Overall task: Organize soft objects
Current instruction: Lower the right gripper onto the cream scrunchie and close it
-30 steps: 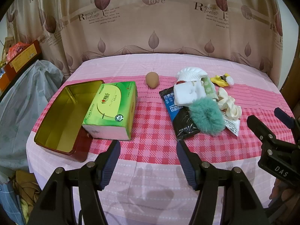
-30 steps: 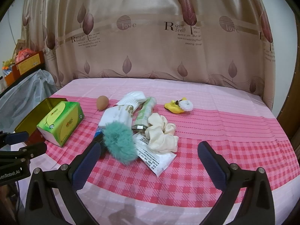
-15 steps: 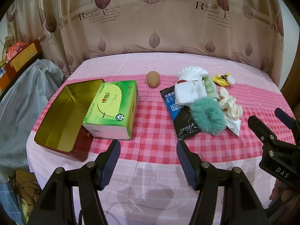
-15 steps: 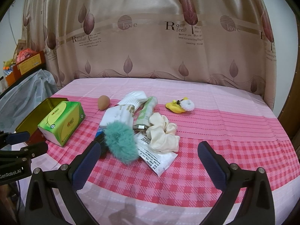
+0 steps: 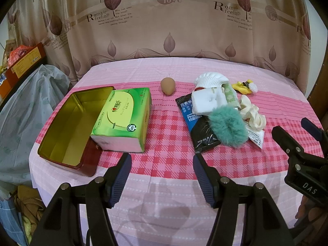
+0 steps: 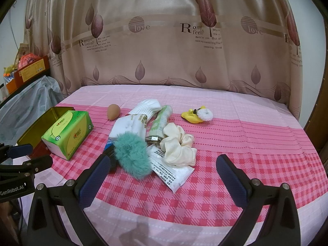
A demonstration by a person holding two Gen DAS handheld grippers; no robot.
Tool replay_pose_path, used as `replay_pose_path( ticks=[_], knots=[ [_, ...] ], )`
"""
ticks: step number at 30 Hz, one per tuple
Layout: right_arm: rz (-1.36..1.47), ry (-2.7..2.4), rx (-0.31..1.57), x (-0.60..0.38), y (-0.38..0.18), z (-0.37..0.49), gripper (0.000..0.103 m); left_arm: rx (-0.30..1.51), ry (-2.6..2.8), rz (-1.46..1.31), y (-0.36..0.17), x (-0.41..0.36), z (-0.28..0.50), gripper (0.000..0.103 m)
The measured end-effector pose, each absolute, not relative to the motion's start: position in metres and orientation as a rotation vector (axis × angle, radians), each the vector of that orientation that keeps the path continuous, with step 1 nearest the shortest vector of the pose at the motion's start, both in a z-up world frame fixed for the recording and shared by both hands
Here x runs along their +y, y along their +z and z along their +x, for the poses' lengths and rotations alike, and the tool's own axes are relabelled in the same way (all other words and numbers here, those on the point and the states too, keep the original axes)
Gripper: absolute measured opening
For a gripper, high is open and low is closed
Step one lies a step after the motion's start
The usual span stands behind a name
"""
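A heap of soft things lies mid-table: a teal fluffy scrunchie (image 6: 132, 156) (image 5: 227, 126), a cream scrunchie (image 6: 178, 144), white socks (image 6: 139, 119), a green towel roll (image 6: 161, 121), a black packet (image 5: 197, 127) and a white packet (image 6: 174, 172). A yellow-and-white hair tie (image 6: 196, 115) sits apart behind. A green tissue pack (image 5: 121, 119) leans on the open gold tin (image 5: 61, 123). A brown egg-shaped sponge (image 5: 167, 85) stands alone. My left gripper (image 5: 160, 176) is open near the front edge. My right gripper (image 6: 162, 181) hangs open just before the heap.
A pink checked cloth (image 6: 246, 143) covers the table. A beige leaf-print curtain (image 6: 164, 51) hangs behind. A grey plastic-covered bundle (image 5: 24, 102) and orange boxes (image 5: 22, 61) stand off the left edge.
Both views have shifted only slightly; the objects on the table lie as before and both grippers stay open.
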State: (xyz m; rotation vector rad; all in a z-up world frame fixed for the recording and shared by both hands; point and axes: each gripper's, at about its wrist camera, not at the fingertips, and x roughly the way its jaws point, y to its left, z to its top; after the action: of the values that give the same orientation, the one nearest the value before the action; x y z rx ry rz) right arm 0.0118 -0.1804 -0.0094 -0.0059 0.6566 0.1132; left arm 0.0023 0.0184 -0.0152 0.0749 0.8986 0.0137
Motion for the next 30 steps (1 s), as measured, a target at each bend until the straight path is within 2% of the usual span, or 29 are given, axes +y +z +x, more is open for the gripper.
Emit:
replay_pose_path(
  ticks=[10,12,17,20,30],
  knots=[
    [-0.004,0.108,0.655,-0.181,-0.01,0.012,0.1,0.913,0.018,0.067,-0.021,0.024,0.006,0.064],
    [0.0,0.105,0.657,-0.181,-0.011,0.012,0.092,0.916,0.019,0.065,-0.022,0.024,0.008,0.064],
    [0.01,0.096,0.685,-0.187,-0.017,0.018,0.083,0.919,0.024,0.061,-0.026,0.028,0.012,0.064],
    [0.008,0.096,0.709,-0.191,-0.022,0.023,0.074,0.923,0.023,0.062,-0.028,0.03,0.016,0.064],
    [0.015,0.105,0.831,-0.201,-0.049,0.067,0.073,0.933,-0.007,0.088,-0.039,0.027,0.037,0.064]
  ],
)
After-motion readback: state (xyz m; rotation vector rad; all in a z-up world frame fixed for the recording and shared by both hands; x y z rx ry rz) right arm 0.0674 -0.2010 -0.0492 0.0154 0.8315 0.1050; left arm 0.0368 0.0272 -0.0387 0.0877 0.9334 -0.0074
